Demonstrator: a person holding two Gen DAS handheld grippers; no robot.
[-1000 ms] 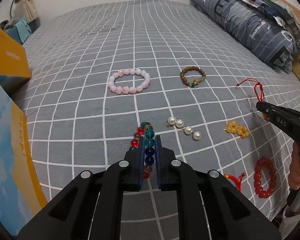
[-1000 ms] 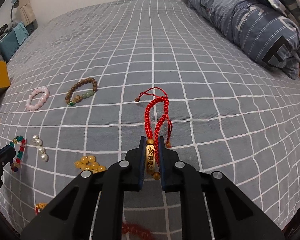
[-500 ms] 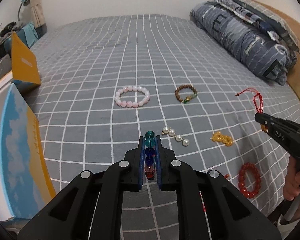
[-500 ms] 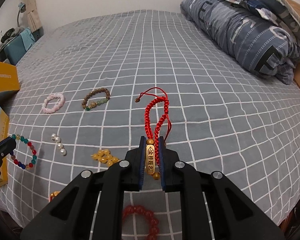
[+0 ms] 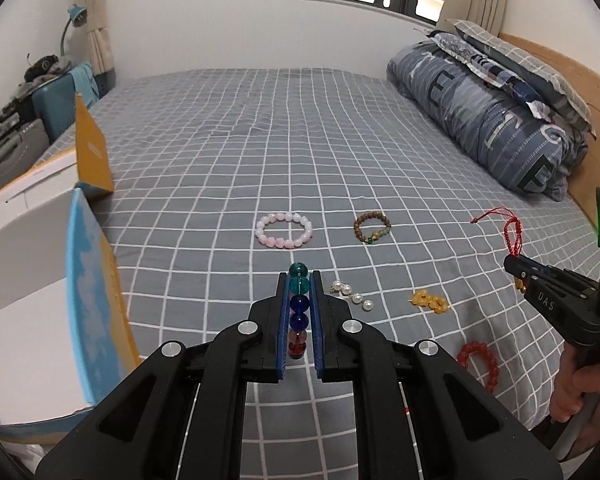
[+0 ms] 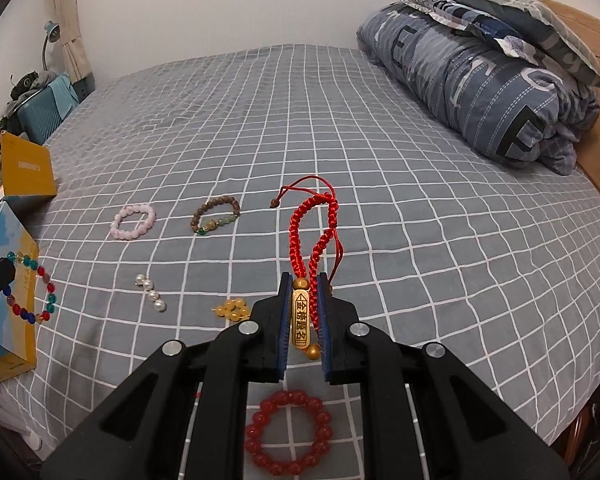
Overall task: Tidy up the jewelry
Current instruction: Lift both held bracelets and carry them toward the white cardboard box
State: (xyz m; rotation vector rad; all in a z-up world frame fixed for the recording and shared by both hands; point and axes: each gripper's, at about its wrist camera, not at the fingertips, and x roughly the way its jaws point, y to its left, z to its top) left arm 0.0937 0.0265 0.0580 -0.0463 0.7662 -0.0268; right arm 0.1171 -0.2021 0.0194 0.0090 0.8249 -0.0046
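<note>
While both hand-held grippers are clamped on jewelry above the bed (image 5: 260, 128), either piece could slip. The left hand-held gripper (image 5: 299, 292) is closed along a run of the multicoloured glass bead bracelet (image 5: 299, 312), whose loop hangs free below, as the right wrist view shows beside the open blue-and-yellow box (image 5: 88, 280). Round, smooth beads between flat pads could roll or squirt out if the grip loosens or the hand jerks. The right hand-held gripper (image 6: 303, 292) is closed on the gold charm of the red braided cord bracelet (image 6: 314, 232), with the cord loop sticking forward; a dangling tail could snag on the gripper or on a box edge. Lying on the bedspread are the pink bead bracelet (image 5: 284, 230), the brown wooden bracelet (image 5: 372, 227), the pearl string (image 5: 352, 295), the amber beads (image 5: 430, 301) and the red bead bracelet (image 6: 289, 432). A low swing could drag one off the near edge.
</note>
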